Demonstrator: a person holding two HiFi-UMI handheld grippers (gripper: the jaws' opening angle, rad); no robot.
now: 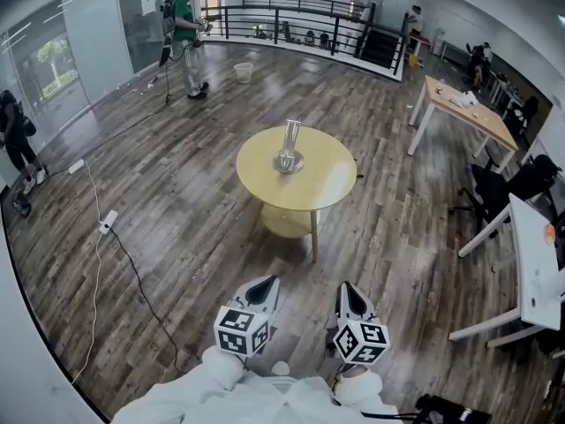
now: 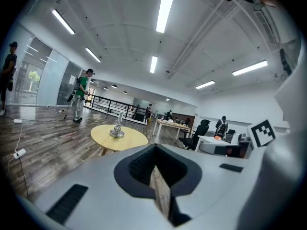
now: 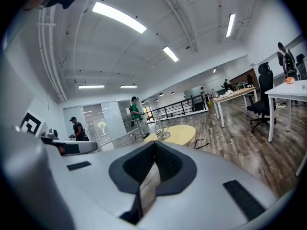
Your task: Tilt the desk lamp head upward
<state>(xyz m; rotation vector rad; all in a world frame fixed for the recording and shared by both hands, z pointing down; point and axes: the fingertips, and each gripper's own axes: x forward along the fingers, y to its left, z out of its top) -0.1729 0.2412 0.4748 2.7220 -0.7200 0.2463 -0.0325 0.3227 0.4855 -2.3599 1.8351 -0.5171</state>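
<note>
- Lamp (image 1: 290, 148): silver, round base, stands upright near the middle of the round yellow surface (image 1: 328, 186), well ahead of both grippers. Head too small to read its present tilt.
- Nothing else on the surface.
- Left gripper (image 1: 268, 283): fingers (image 2: 139, 166) closed together, nothing between them.
- Right gripper (image 1: 347, 288): fingers (image 3: 166, 165) also closed, empty. Both sit near the body, side by side, aimed roughly at the lamp.
- Judged step: approach; no contact yet, tilt not started.
- To do it well: come in square to the near edge of the surface, and open the fingers before reaching.
- One gripper should steady the base or stem; the other takes the head by its edge and turns it upward about the hinge, slowly.
- Risk: a light base may slide or tip if the head is pushed without bracing.
- Floor: cable (image 1: 132, 276) runs at near left, off the direct line; white desks (image 1: 530, 263) at right.
</note>
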